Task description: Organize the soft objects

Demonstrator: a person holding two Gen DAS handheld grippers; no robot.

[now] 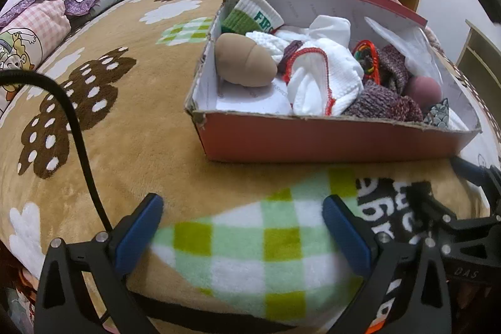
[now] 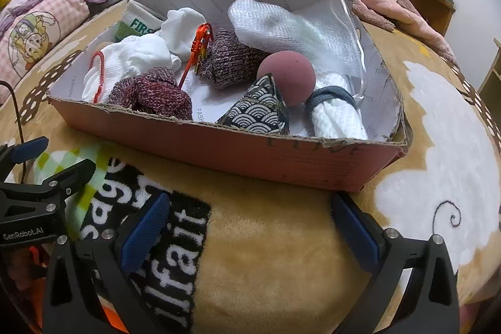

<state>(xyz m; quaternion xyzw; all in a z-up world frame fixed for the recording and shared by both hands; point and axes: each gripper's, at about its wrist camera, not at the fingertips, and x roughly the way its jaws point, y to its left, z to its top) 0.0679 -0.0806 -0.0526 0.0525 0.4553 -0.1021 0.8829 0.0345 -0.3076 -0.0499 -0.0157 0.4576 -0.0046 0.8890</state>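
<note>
1. Two grippers hung over the blanket (image 2: 281, 255) just in front of the red box (image 2: 281, 158). I saw the left gripper (image 1: 242, 229) with its jaws spread wide and only blanket between the pads; the right gripper (image 2: 250, 227) also stood apart and held nothing.
2. All the soft things lay inside the box, which sat on the bed, near both grippers.
3. Count, as far as I could separate the pile: two maroon knit bundles (image 2: 153, 93), one dusty-pink ball (image 2: 286, 77), one wave-print pouch (image 2: 260, 111), one white roll bound by a dark band (image 2: 338, 115), one tan stuffed piece (image 1: 245, 60), one green-and-white sock (image 1: 250, 16), one red-trimmed white cloth (image 1: 316, 80), one red cord trinket (image 2: 200, 47), one white mesh cloth (image 2: 294, 30). Other white cloths overlapped; I could not count them surely.
4. Handling, my judgement: everything looked light and compliant; no breakage risk. Knits should compress and grip well if pinched across the bulk.
5. Ball would likely roll or squirt out; I would pinch across its widest part.
6. Roll: I would take hold at the band. Loose cloths might drag neighbours along.
</note>
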